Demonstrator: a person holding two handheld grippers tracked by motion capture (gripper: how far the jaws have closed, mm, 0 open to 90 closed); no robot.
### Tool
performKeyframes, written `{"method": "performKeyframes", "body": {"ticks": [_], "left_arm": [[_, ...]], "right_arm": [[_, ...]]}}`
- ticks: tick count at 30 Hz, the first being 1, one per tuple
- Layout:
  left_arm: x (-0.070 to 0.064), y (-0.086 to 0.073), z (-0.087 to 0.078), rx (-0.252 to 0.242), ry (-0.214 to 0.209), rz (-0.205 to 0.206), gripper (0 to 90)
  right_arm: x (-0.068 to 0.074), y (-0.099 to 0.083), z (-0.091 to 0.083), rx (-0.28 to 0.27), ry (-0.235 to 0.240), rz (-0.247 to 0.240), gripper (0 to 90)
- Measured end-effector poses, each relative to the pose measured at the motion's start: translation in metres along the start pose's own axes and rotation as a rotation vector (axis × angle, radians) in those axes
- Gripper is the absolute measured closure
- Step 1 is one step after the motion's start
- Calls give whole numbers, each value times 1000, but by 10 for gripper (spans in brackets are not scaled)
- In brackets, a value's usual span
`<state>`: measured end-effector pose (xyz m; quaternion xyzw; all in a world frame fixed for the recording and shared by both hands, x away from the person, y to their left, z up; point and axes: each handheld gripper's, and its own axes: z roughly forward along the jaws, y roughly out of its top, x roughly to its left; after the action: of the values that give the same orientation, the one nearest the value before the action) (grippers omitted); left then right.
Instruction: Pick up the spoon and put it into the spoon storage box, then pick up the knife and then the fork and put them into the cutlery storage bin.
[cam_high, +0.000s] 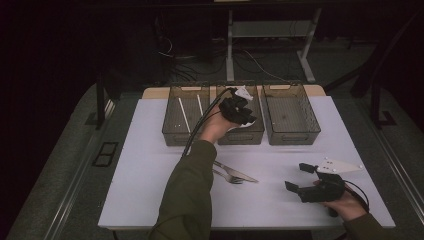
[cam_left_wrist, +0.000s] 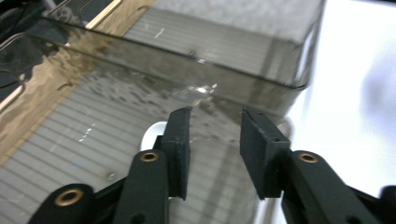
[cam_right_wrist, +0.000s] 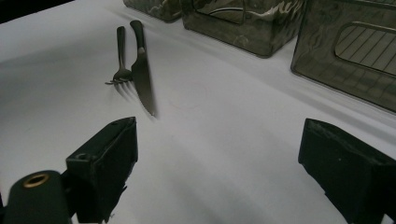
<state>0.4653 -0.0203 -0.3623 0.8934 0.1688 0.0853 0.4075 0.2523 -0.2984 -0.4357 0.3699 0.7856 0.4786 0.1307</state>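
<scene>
The left tool (cam_high: 243, 114), jaws narrowly apart and empty, hangs over the middle bin (cam_high: 241, 131). The right tool (cam_high: 300, 179) sits wide open near the knife (cam_high: 236, 171) and fork (cam_high: 227, 176) on the tabletop (cam_high: 150, 165). Both look thin, stiff, slippery metal; pinch the handles.

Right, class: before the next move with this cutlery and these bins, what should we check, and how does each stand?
1. Right gripper open: ok.
2. Left gripper over the middle bin, jaws apart with nothing between them: ok.
3. Knife and fork lying on the table, side by side: ok.
4. Path from right gripper to knife free: ok.
5. White object under the left gripper: cannot tell what it is.
</scene>
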Motion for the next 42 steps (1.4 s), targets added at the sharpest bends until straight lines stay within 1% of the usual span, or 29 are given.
{"method": "performKeyframes", "body": {"ticks": [1, 2, 3, 4, 6, 9, 11, 14, 16, 17, 19, 21, 22, 25, 29, 32, 33, 34, 35, 37, 38, 42], "left_arm": [[-1, 0, -3, -3, -9, 6, 585], [-3, 1, -5, -5, -13, 0, 562], [-5, 1, -8, -6, -25, -14, 538], [-7, 0, -10, -17, -31, -28, 515], [-10, -1, -16, -32, -41, -30, 470], [-17, -5, -25, -47, -49, -38, 434], [-21, -9, -32, -60, -65, -36, 423], [-29, -14, -41, -85, -75, -40, 418], [-33, -18, -46, -86, -75, -41, 415], [-37, -20, -48, -92, -77, -51, 414], [-41, -25, -52, -92, -87, -30, 407], [-47, -29, -57, -90, -90, -35, 404], [-50, -32, -59, -88, -90, -30, 400], [-56, -41, -65, -95, -87, -30, 398], [-64, -56, -72, -89, -86, -26, 398], [-68, -72, -77, -78, -81, -41, 398], [-69, -76, -78, -76, -78, -40, 402], [-69, -81, -79, -73, -73, -43, 407], [-69, -86, -81, -73, -69, -47, 418], [-69, -97, -84, -74, -58, -53, 449], [-69, -102, -87, -66, -55, -53, 473], [-68, -122, -94, -61, -27, -67, 569]], "right_arm": [[0, 0, 0, 0, -1, 1, 120], [-1, 0, 1, -1, -2, 1, 120], [-1, 0, 1, -1, -2, 2, 120], [-1, 0, 1, -2, -1, 4, 120], [0, 0, 1, 2, -2, -2, 120], [0, 0, 0, 5, -7, -8, 120], [0, 0, 0, 8, -8, -5, 120], [0, 0, 0, 7, -11, -2, 120], [0, 0, 1, 8, -11, -3, 120], [0, 0, 1, 10, -11, -2, 120], [0, 0, 1, 10, -13, -6, 120], [1, 0, 1, 11, -11, -9, 120], [1, -1, 1, 11, -12, -12, 120], [1, 0, 1, 10, -10, -15, 120], [1, 0, 1, 14, -10, -15, 120], [1, 0, 1, 13, -10, -16, 120], [1, 0, 1, 15, -11, -13, 120], [2, -1, 0, 23, -7, 2, 120], [1, 0, 1, 15, -12, -11, 120], [1, -1, 1, 21, -10, -8, 120], [0, -1, 2, 20, -13, -16, 120], [0, -1, 1, 18, -18, -11, 120]]}}
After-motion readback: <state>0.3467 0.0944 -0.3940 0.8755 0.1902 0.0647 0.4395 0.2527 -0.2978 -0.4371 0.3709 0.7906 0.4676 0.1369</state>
